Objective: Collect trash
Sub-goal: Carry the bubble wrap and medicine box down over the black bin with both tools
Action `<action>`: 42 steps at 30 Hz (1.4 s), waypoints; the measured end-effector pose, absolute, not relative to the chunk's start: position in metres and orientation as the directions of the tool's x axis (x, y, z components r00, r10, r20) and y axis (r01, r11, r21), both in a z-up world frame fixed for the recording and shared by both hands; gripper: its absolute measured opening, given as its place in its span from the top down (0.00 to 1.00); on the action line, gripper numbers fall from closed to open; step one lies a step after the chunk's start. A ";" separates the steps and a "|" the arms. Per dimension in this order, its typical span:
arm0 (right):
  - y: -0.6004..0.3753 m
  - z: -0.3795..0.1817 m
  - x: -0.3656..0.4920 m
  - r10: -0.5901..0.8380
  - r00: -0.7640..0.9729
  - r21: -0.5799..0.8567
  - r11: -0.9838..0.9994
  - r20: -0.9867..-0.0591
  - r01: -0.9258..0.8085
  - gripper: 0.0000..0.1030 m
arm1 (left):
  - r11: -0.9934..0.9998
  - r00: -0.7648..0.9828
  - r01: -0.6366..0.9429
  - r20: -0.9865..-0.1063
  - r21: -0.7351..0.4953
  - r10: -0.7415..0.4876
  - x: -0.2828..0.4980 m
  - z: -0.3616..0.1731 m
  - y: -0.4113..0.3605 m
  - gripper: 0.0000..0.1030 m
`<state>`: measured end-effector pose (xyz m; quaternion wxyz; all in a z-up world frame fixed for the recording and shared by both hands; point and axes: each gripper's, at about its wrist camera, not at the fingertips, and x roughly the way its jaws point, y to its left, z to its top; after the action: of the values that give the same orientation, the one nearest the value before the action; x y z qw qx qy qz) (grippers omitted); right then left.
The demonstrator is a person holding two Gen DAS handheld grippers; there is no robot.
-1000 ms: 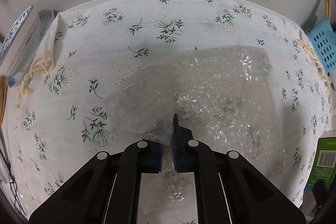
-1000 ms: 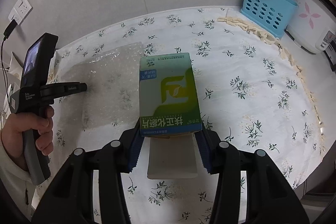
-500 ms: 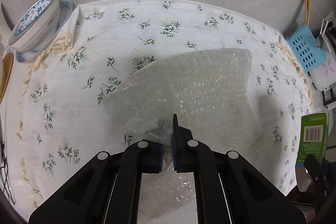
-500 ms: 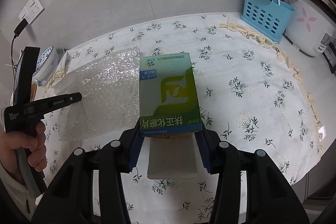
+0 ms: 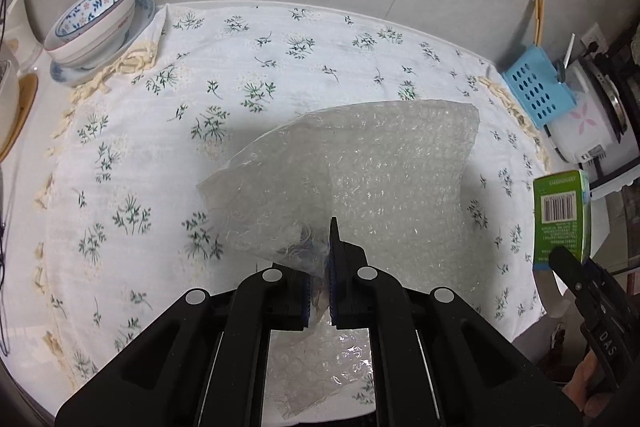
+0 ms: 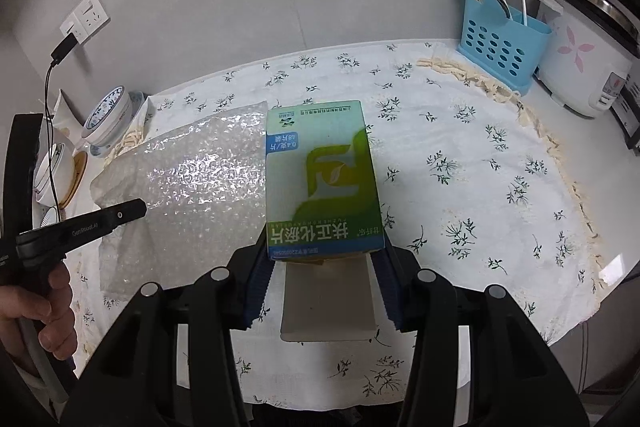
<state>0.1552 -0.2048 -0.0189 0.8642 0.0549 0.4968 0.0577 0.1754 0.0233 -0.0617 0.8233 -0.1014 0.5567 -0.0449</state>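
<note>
Both pieces of trash were in hand, lifted above the table (image 6: 460, 131); next came carrying them to a bin, none in view. The left tool (image 5: 319, 291), nearly closed, pinched the bubble wrap sheet (image 5: 392, 179). The right tool (image 6: 326, 263) clamped the green medicine box (image 6: 324, 179).
</note>
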 end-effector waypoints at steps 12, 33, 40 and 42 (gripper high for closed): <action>-0.209 -0.008 0.118 0.179 0.512 0.154 0.984 -0.840 -0.092 0.57 | 0.977 0.371 -0.023 -0.909 -0.213 -0.190 0.116 -0.058 0.011 0.95; -0.218 0.002 0.050 0.211 0.510 0.156 0.977 -0.834 -0.149 0.57 | 0.971 0.385 -0.026 -0.899 -0.236 -0.209 0.031 -0.049 -0.006 0.95; -0.221 -0.002 0.024 0.214 0.504 0.153 0.975 -0.837 -0.160 0.57 | 0.971 0.381 -0.025 -0.900 -0.239 -0.212 0.004 -0.052 -0.013 0.95; -0.222 -0.004 0.016 0.214 0.500 0.151 0.975 -0.839 -0.164 0.57 | 0.970 0.378 -0.024 -0.901 -0.240 -0.214 -0.003 -0.053 -0.015 0.95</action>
<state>0.0156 -0.2222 -0.0035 0.8657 0.0257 0.4877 0.1094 -0.0031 -0.0149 -0.0527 0.8231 -0.1071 0.5548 -0.0576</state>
